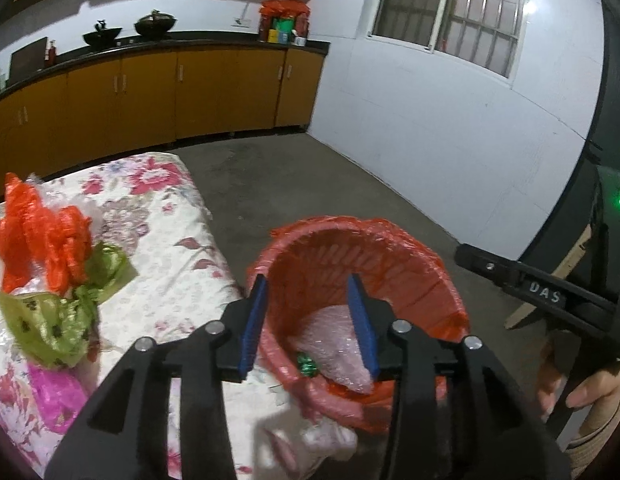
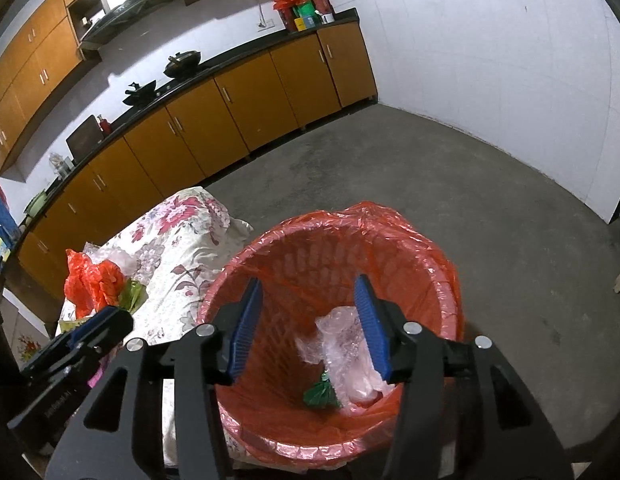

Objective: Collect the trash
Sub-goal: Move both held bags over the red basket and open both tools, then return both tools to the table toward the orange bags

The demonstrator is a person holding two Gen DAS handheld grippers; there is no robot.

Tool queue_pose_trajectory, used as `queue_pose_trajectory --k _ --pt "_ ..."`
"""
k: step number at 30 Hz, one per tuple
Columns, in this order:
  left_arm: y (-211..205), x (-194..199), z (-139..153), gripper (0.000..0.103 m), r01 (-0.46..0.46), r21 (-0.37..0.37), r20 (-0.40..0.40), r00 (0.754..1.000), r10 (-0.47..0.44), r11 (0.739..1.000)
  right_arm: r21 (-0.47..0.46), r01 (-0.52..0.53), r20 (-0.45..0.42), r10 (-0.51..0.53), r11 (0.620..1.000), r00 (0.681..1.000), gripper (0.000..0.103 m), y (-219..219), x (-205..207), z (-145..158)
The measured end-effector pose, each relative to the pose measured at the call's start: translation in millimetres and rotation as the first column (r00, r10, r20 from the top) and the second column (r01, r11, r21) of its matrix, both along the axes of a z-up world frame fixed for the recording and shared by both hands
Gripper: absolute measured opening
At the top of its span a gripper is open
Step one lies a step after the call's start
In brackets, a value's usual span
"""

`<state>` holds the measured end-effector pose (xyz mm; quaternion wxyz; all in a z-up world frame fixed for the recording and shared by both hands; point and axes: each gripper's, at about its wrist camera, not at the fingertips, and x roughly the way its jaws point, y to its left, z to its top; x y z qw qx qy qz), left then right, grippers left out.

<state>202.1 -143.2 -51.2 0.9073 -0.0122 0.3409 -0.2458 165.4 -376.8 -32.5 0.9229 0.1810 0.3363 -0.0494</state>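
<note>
A red basket bin lined with a red bag (image 1: pixel 409 264) (image 2: pixel 437 264) stands on the floor beside a table with a floral cloth (image 1: pixel 170 240) (image 2: pixel 178 240). Inside lie clear bubble wrap (image 1: pixel 337 344) (image 2: pixel 345 344) and a green wrapper (image 1: pixel 308 364) (image 2: pixel 319 392). My left gripper (image 1: pixel 310 320) is open and empty over the bin's left rim. My right gripper (image 2: pixel 310 324) is open and empty above the bin's mouth. On the table lie an orange plastic bag (image 1: pixel 38 240) (image 2: pixel 92 280), green wrappers (image 1: pixel 58 320) (image 2: pixel 134 292) and a pink wrapper (image 1: pixel 58 396).
Yellow kitchen cabinets (image 1: pixel 150 92) (image 2: pixel 230 120) with a dark counter run along the back wall. A white wall (image 1: pixel 449 128) bounds the right. Bare concrete floor (image 2: pixel 429 176) lies beyond the bin. The right gripper's body (image 1: pixel 549 292) shows at the left wrist view's right edge.
</note>
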Motion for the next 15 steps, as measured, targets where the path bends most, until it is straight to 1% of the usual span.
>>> queue_pose_trajectory --k 5,9,13,15 --pt "19.5 -5.5 1.6 0.053 -0.06 0.03 0.023 0.998 0.059 0.998 -0.054 -0.018 0.005 0.018 0.998 1.0 0.049 13.5 -2.1 3.7" --pt "42.9 -10.4 4.8 0.055 -0.112 0.038 0.039 0.993 0.11 0.993 -0.085 -0.042 0.012 0.044 0.995 0.999 0.049 26.1 -2.7 7.2" --pt "78.8 -18.3 11.1 0.057 -0.189 0.04 0.073 0.98 0.186 0.981 -0.104 -0.09 0.018 0.093 0.99 0.996 0.049 47.1 -1.4 11.2" --pt "101.2 -24.3 14.7 0.058 -0.242 0.042 0.094 0.967 0.237 0.969 -0.111 -0.126 0.018 0.129 0.986 0.991 0.049 61.8 0.5 12.8"
